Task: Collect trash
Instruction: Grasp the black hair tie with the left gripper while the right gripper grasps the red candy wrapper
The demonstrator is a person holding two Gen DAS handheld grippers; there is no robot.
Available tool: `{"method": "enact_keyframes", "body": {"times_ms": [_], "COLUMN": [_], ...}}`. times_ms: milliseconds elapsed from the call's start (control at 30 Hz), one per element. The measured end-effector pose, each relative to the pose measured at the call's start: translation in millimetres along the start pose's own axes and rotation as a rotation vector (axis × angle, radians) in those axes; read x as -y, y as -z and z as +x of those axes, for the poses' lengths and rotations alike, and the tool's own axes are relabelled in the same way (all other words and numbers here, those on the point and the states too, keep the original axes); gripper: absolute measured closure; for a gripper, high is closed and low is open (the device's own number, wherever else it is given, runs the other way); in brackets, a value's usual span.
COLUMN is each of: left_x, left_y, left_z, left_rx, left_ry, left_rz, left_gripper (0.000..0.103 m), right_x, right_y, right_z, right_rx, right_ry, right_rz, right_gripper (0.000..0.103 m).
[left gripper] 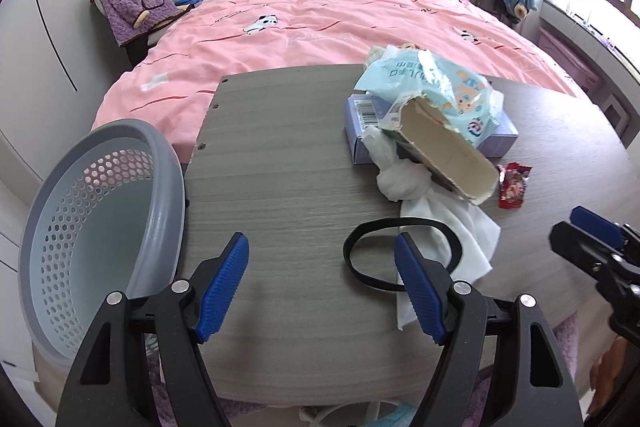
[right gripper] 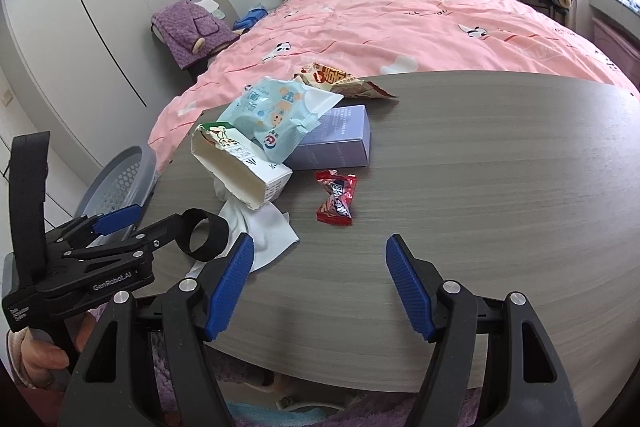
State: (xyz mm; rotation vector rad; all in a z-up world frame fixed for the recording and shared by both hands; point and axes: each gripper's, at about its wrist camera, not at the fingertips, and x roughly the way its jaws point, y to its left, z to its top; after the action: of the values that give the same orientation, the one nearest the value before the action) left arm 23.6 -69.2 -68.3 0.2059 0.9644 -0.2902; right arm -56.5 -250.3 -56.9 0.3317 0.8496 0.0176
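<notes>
Evidently the trash sits heaped toward the far left of the worktop [right gripper: 460,155], close to the grey basket [left gripper: 100,211] that stands at its left edge, presumably so that each piece has a short way to go. The torn white carton [right gripper: 244,171] leans on a pale blue wrapper [right gripper: 276,119], which lies across a lavender box [right gripper: 340,143]; a crumpled white tissue [left gripper: 448,223] spreads under the carton, a black band [left gripper: 400,247] loops over the tissue's near edge, and a red candy wrapper [right gripper: 336,199] lies just beside the pile.

The left gripper [left gripper: 322,287] hovers wide and empty, one finger over the band. The right gripper [right gripper: 320,283] is also spread and holds nothing, above bare worktop near the candy wrapper.

What the lavender box holds I cannot tell. A red-patterned wrapper [right gripper: 340,81] at the far edge is partly hidden. The basket's bottom is cut off, and the printing on the packets is too small to read.
</notes>
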Motion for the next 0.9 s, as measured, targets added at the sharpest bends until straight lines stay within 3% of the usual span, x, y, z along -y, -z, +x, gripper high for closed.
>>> {"method": "enact_keyframes", "body": {"times_ms": [300,367,500,633,767,900], "left_x": [-2.9,-2.9,-3.3,-3.7,-5.1,-6.9], "left_y": [0.3,0.3,0.4,0.9,0.3,1.4], "left_z": [15.3,17.1,21.1,23.7,24.4,23.0], "left_rx": [-0.028,-0.031,-0.045,-0.048,-0.050,-0.052], "left_ry": [-0.015,-0.011,0.008,0.028,0.062,0.089], "left_rz": [0.003,0.006,0.004,0.006,0.002,-0.009], "left_gripper": [0.032,0.042,0.051,0.067,0.096,0.101], "right_x": [6.1,5.5,5.8,5.3,5.4,5.6], "right_y": [1.6,2.1,2.1,3.0,3.2,3.8], "right_z": [3.4,3.9,3.7,3.5,4.2,4.2], "right_rx": [-0.008,-0.009,-0.009,-0.009,-0.011,-0.011], "right_ry": [-0.006,-0.005,-0.004,-0.003,-0.001,0.001], "right_rz": [0.021,0.022,0.022,0.023,0.024,0.021], "right_gripper": [0.036,0.036,0.036,0.036,0.036,0.036]}}
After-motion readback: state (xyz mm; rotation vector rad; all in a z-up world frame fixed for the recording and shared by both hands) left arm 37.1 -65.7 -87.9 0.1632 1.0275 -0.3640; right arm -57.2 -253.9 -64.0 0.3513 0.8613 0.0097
